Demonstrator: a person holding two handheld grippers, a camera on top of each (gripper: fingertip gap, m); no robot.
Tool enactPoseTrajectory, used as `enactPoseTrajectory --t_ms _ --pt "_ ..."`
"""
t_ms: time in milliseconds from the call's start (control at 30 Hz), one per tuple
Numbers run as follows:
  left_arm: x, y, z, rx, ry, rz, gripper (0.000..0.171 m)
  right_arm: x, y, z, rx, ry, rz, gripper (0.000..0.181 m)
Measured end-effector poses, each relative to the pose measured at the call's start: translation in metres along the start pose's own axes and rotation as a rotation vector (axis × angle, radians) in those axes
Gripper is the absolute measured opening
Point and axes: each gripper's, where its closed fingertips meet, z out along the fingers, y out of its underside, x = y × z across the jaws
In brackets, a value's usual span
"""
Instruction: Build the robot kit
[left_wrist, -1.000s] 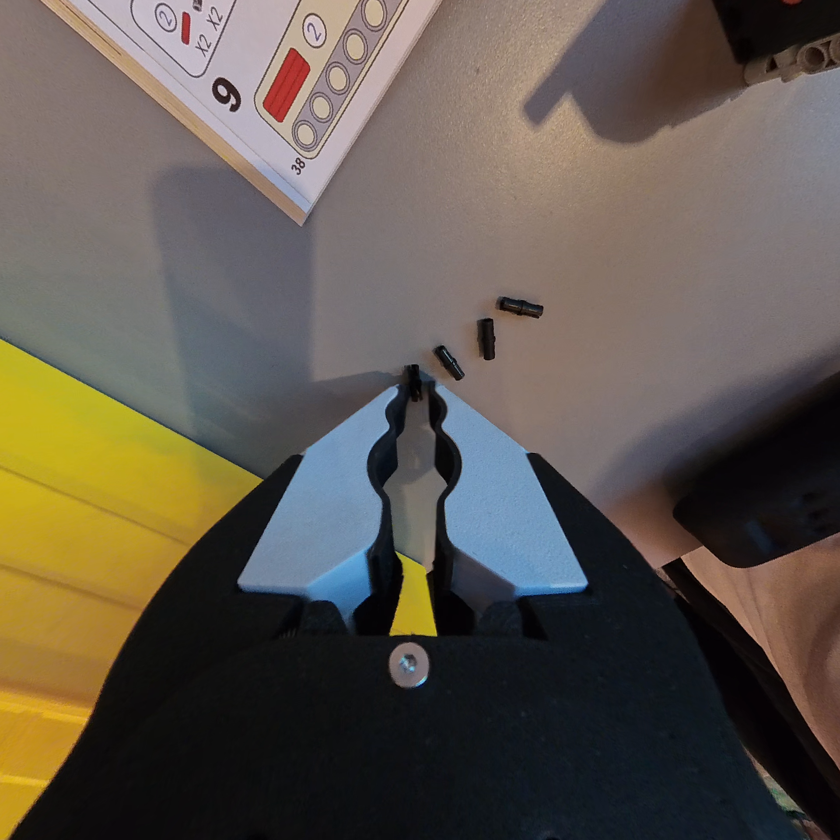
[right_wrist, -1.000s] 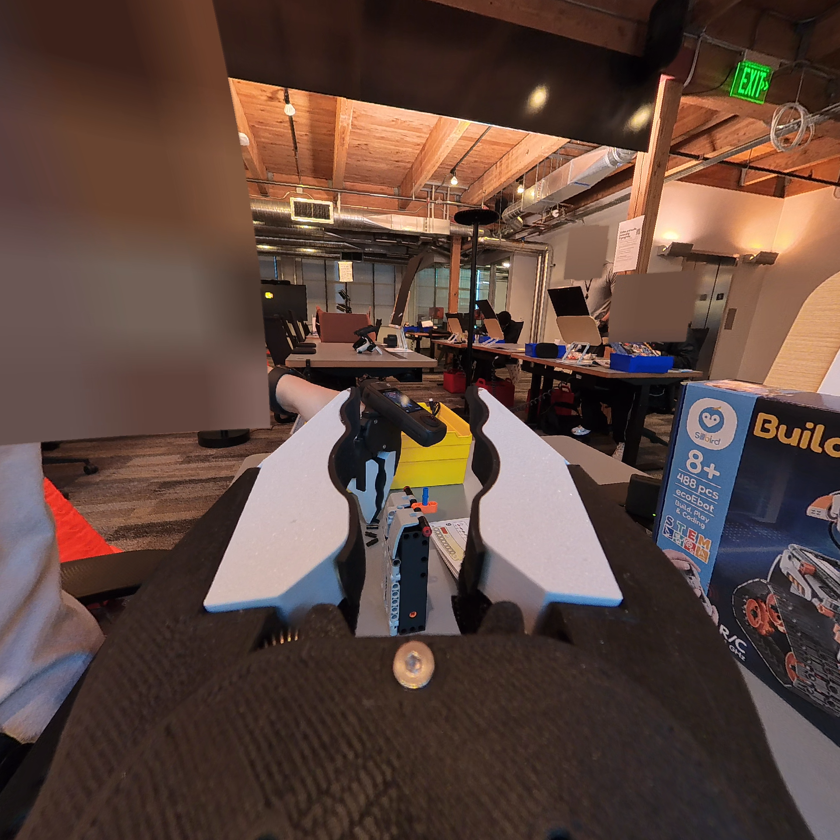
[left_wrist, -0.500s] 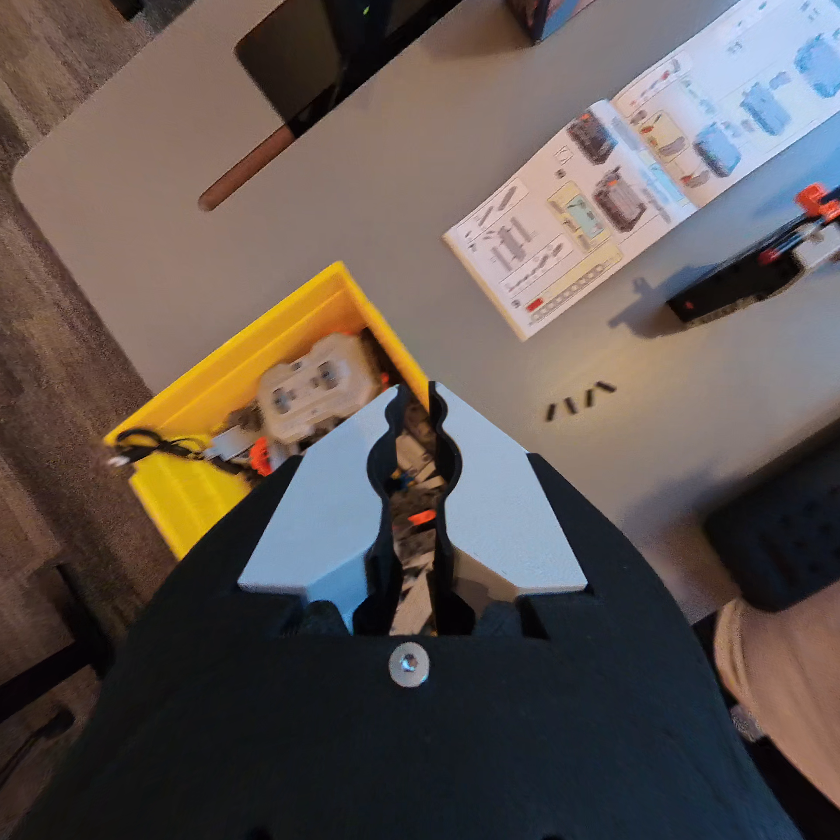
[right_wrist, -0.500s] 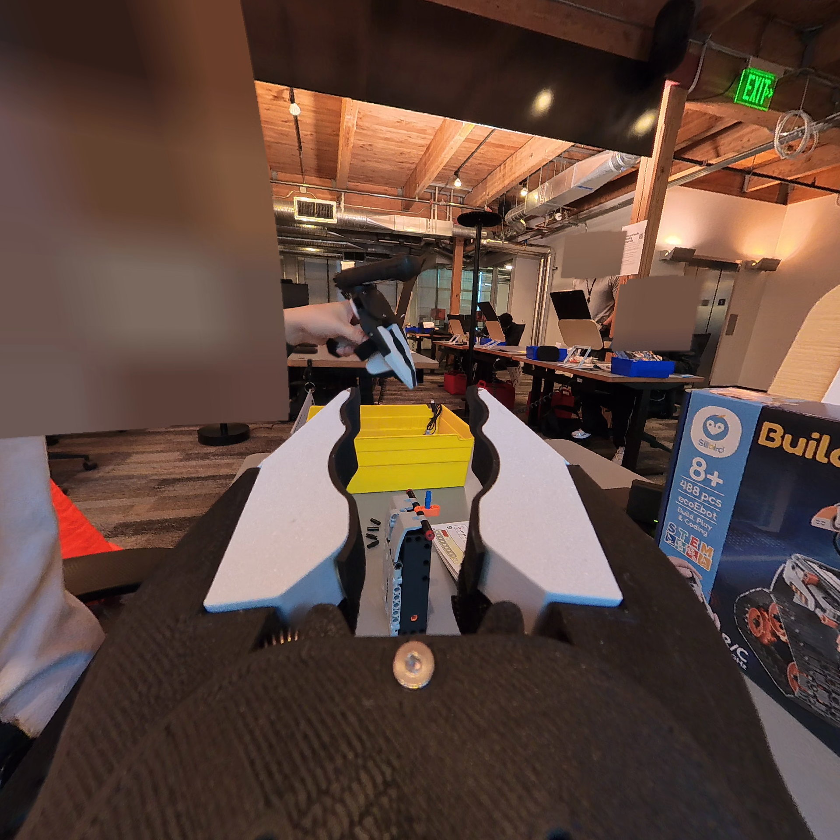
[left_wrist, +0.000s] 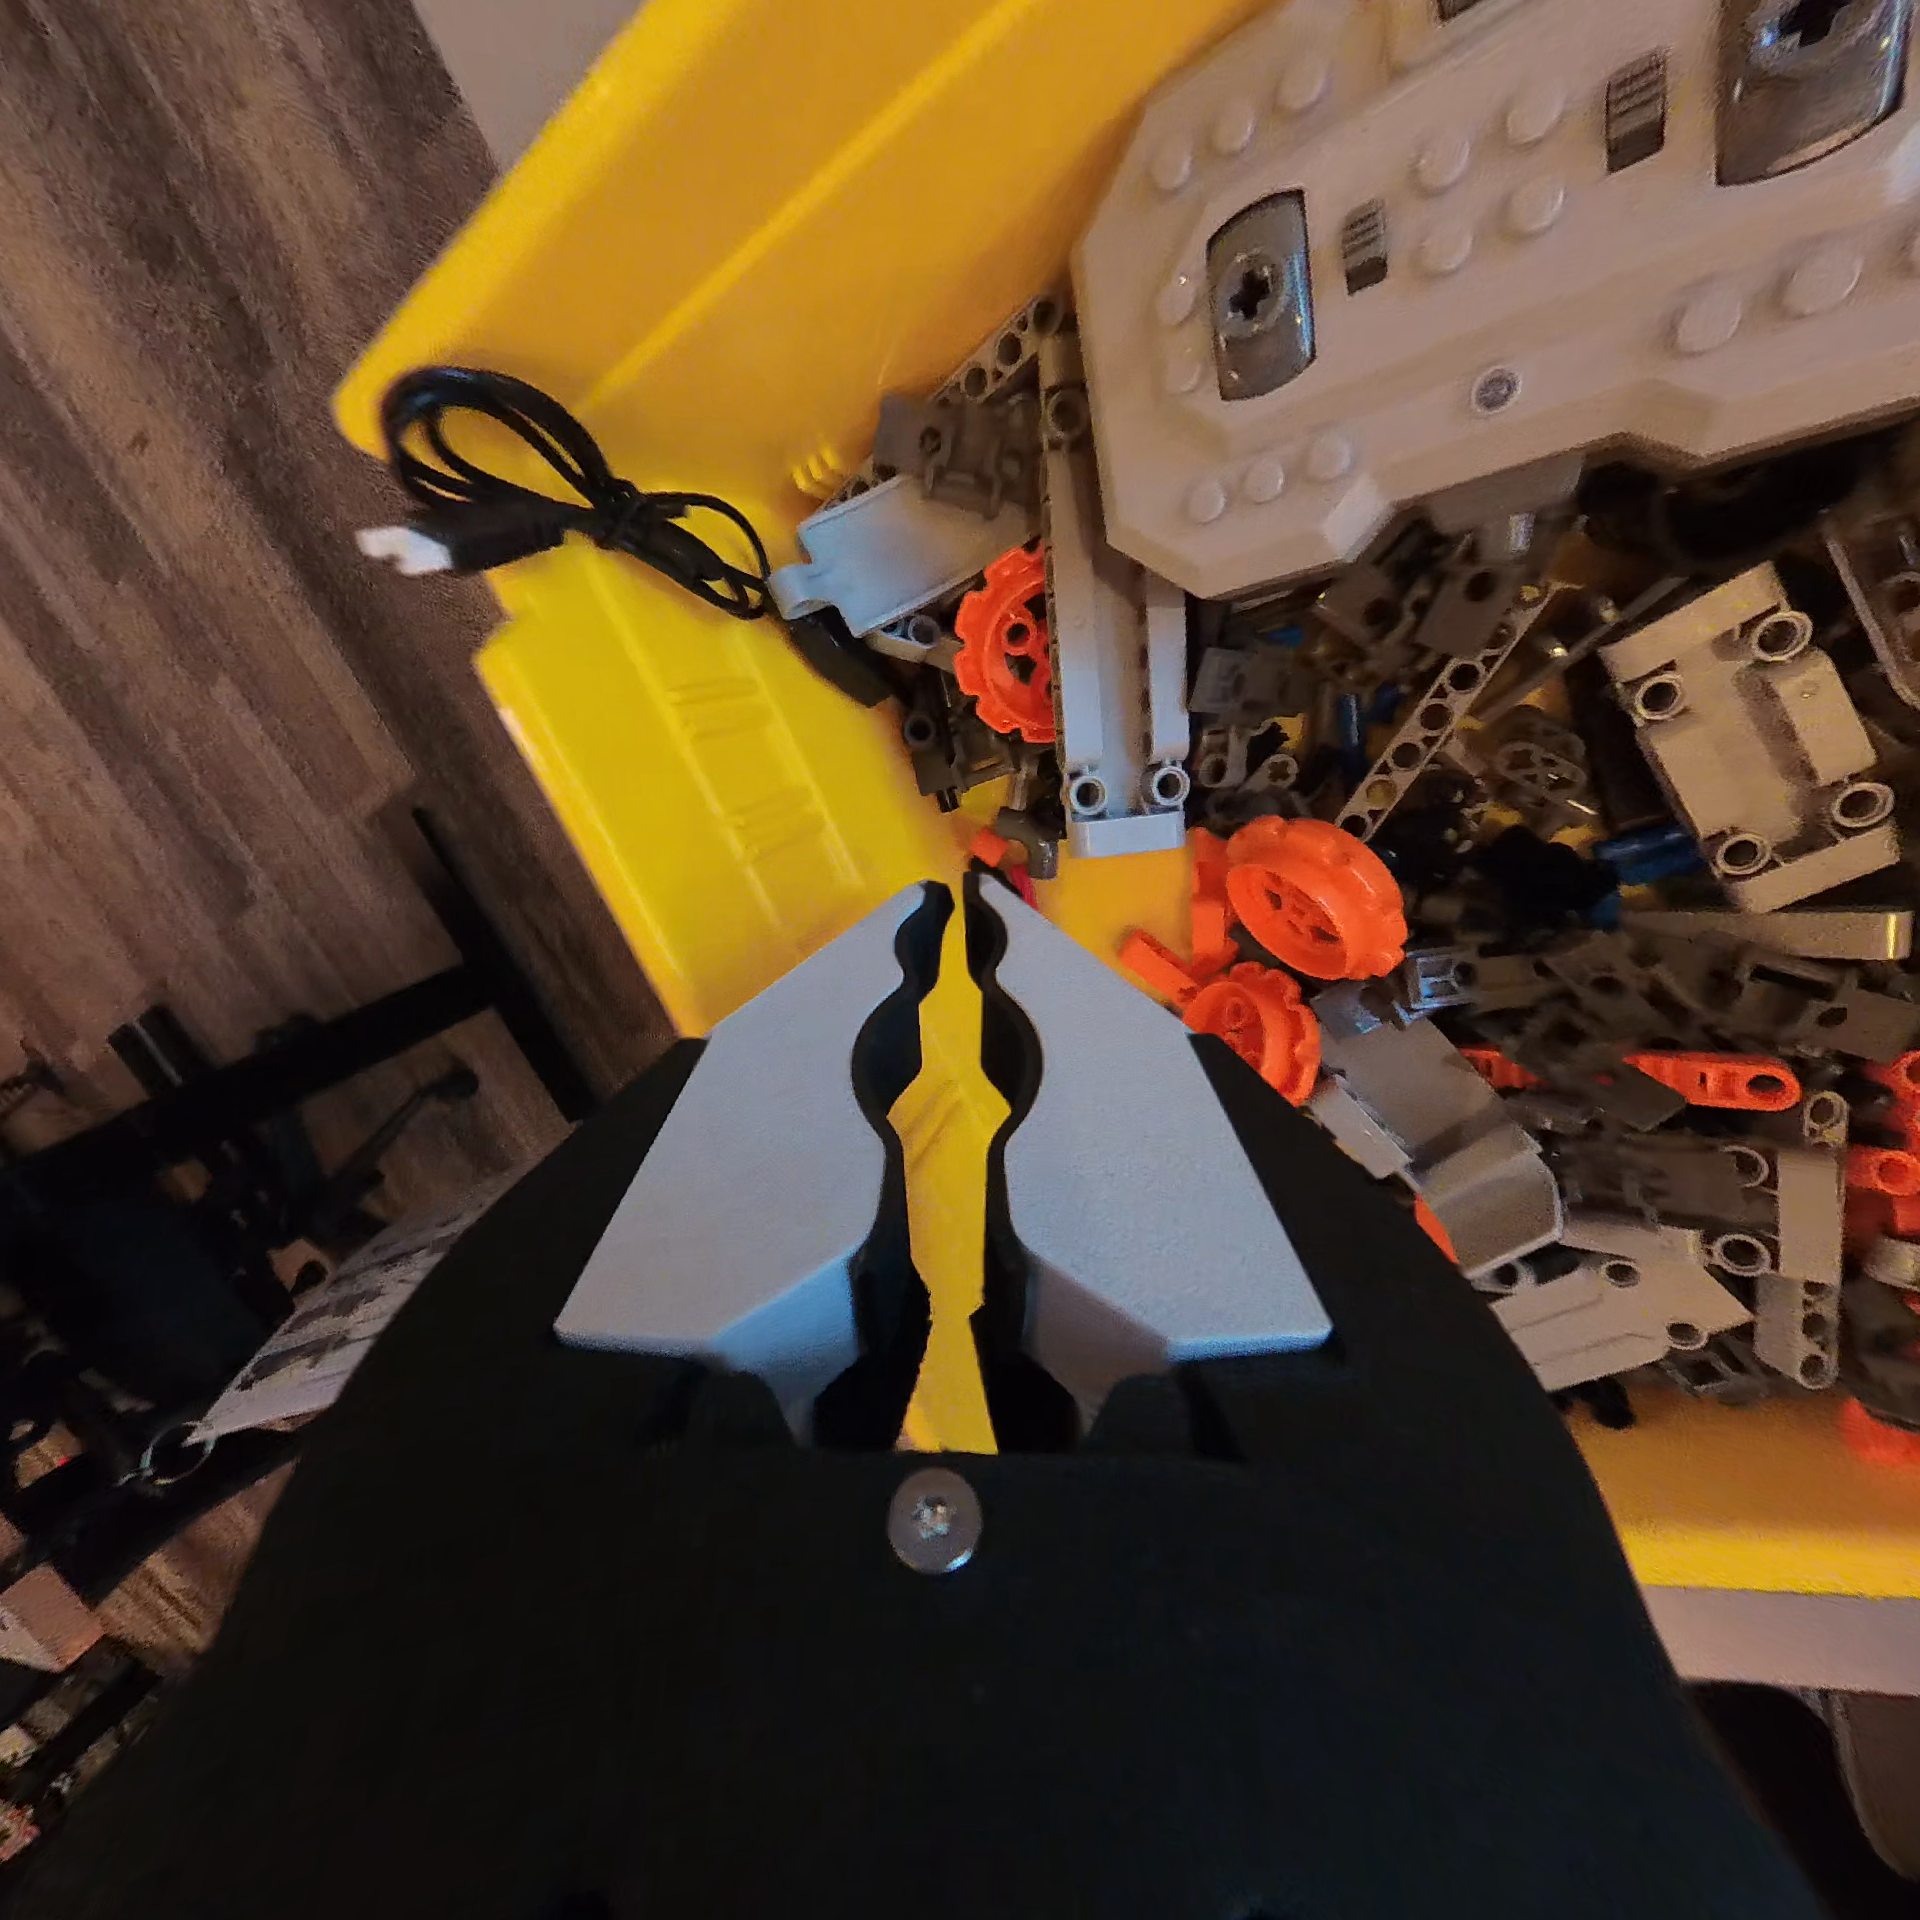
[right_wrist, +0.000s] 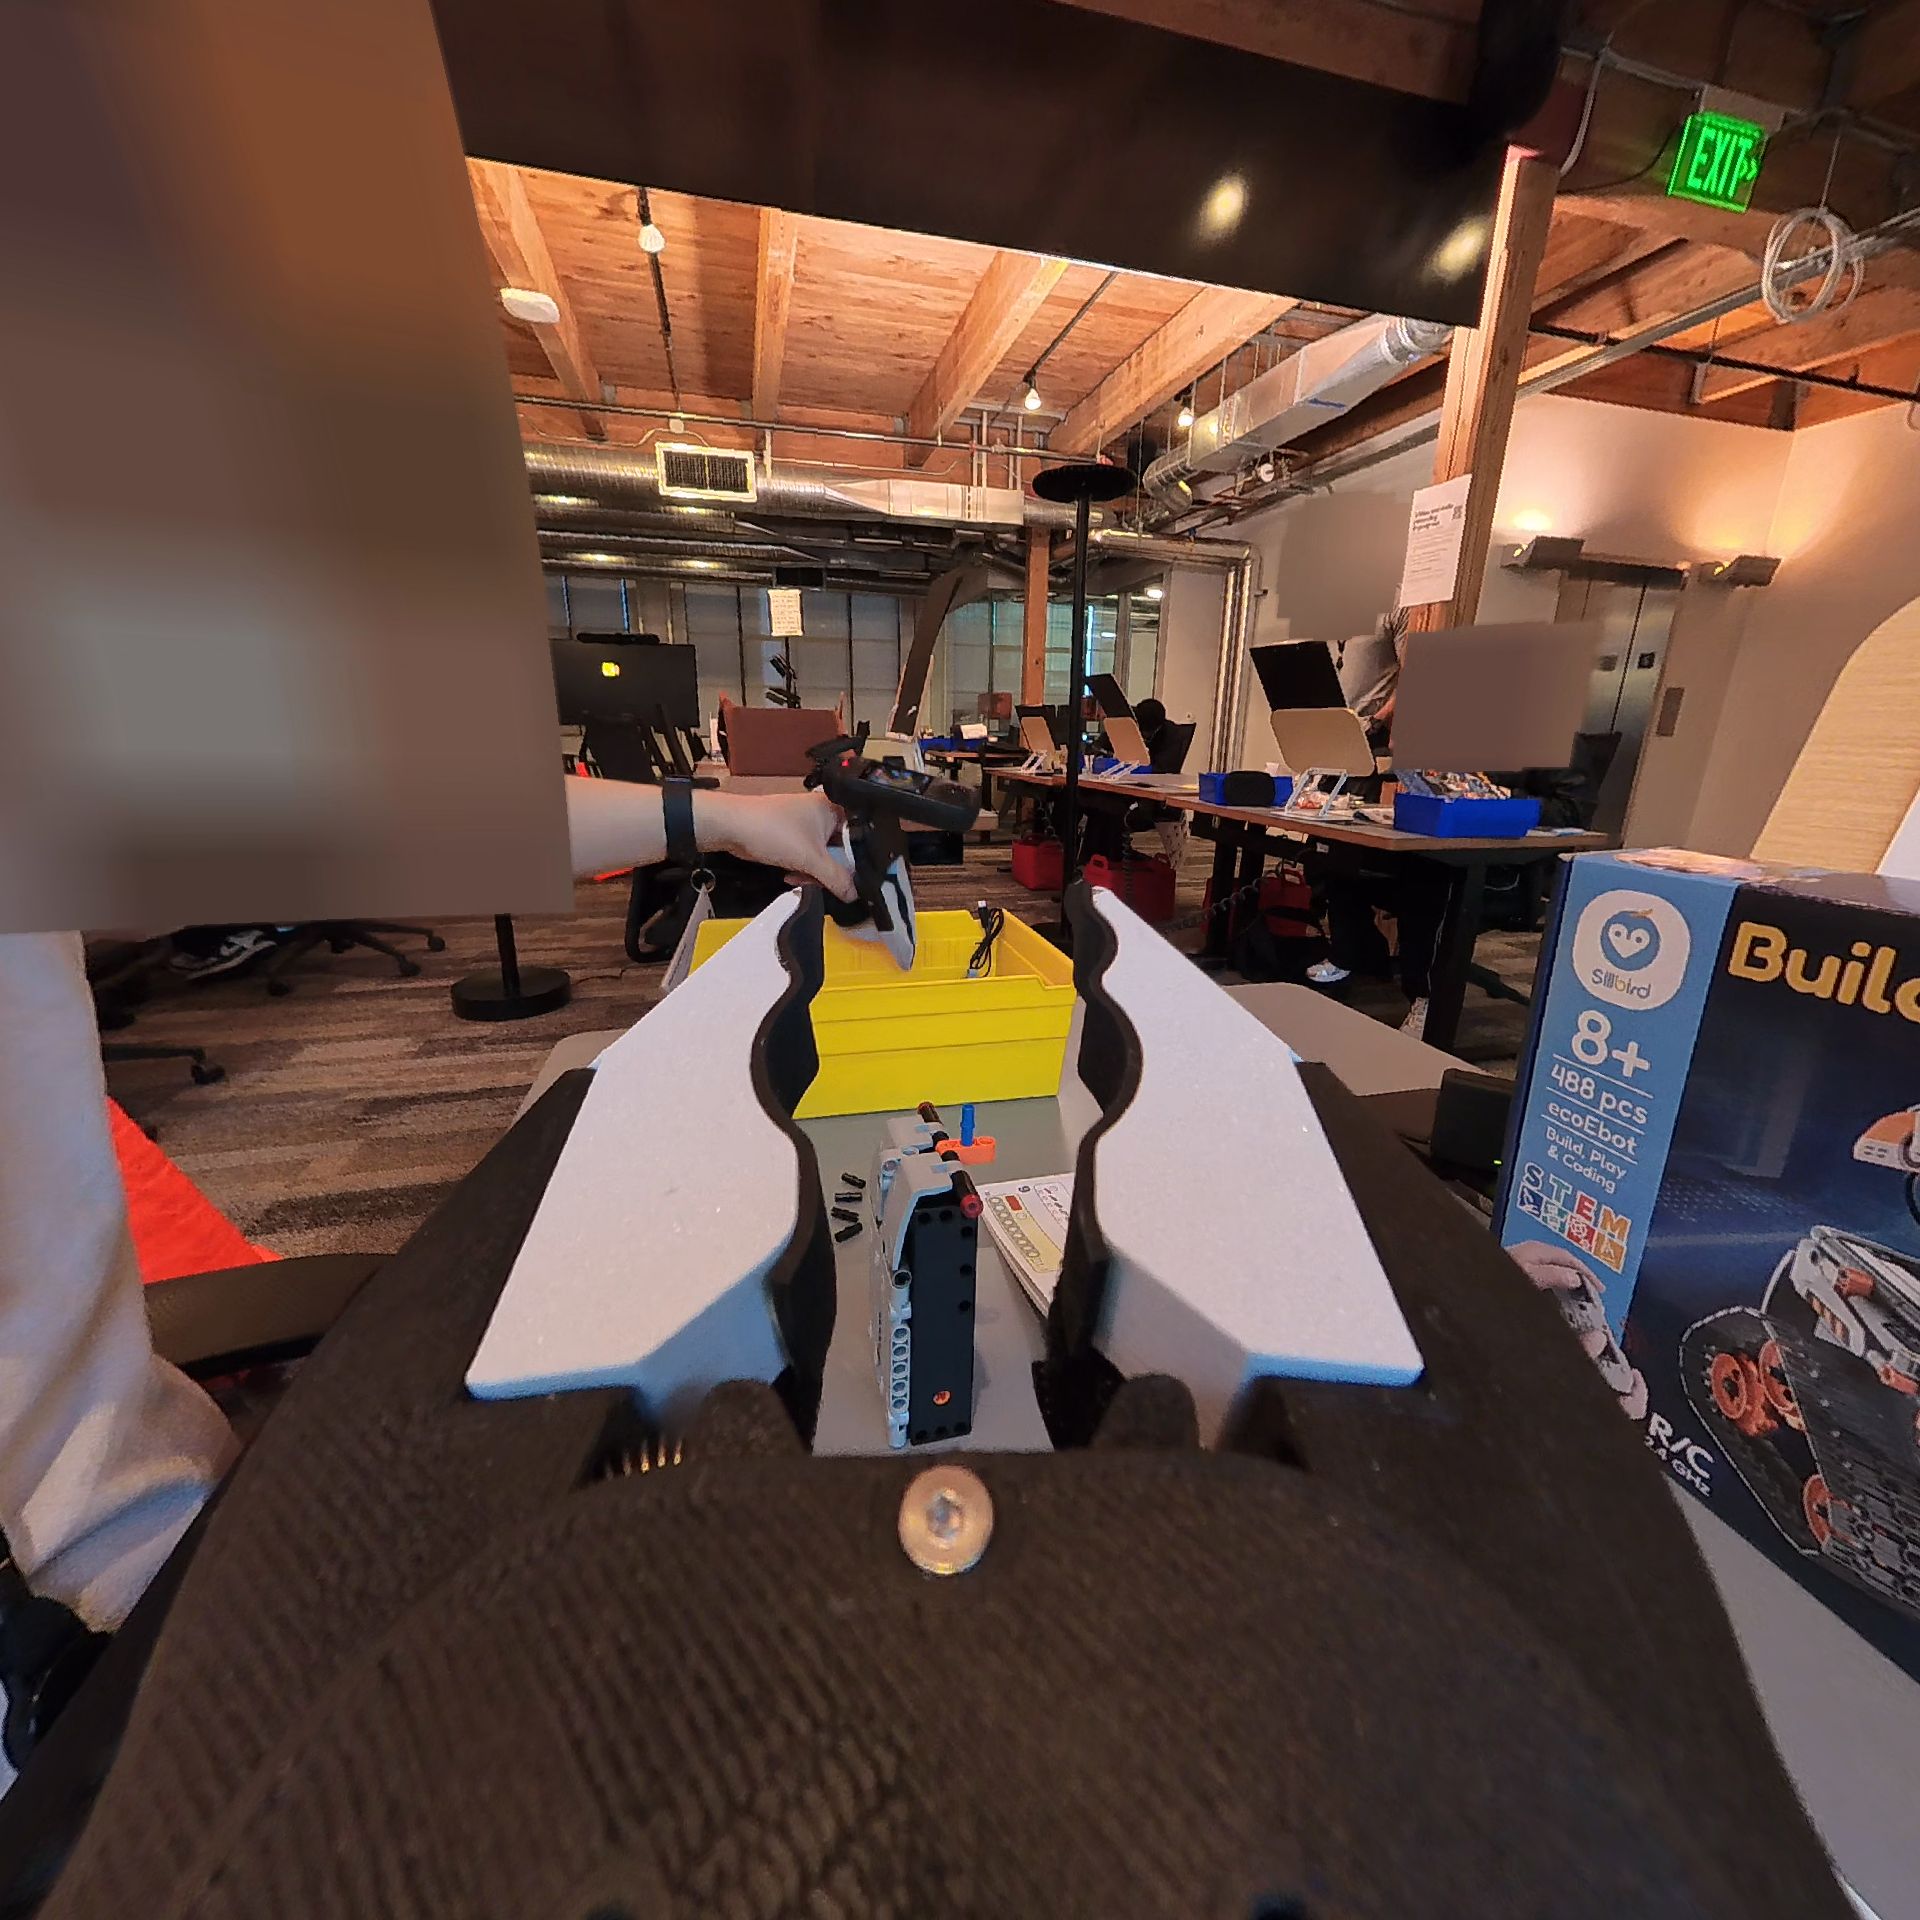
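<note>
An open-plan office or maker workspace: exposed timber ceiling beams (right_wrist: 977, 332) with metal ducting (right_wrist: 1299, 395), a lit green exit sign (right_wrist: 1714, 161), patterned carpet (right_wrist: 343, 1081), rolling chairs, and long rows of desks (right_wrist: 1299, 821) carrying laptops and blue bins (right_wrist: 1465, 812). A yellow parts bin (right_wrist: 935, 1023) sits on the near table (right_wrist: 1340, 1029).

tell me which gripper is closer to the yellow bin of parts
Left. The left gripper hangs right over the yellow bin, tips nearly closed above its inner wall. The right gripper sits open farther back over the table, the bin beyond its tips.
</note>
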Motion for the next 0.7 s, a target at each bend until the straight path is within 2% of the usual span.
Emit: enactPoseTrajectory --t_ms 167,333,533,700 --pt "0.015 0.012 0.016 -0.038 0.048 0.055 0.007 0.001 0.002 0.001 -0.008 0.002 0.001 0.048" --pt "0.034 0.015 0.024 0.017 0.126 0.068 0.010 0.001 0.003 0.001 -0.009 0.003 0.002 0.048" --pt "0.031 0.010 0.033 0.047 0.094 0.016 0.009 0.000 0.004 0.002 -0.017 0.001 0.000 0.048" --pt "0.032 0.008 0.037 0.020 0.110 -0.034 0.008 -0.001 0.002 0.001 -0.011 0.001 -0.005 0.047"
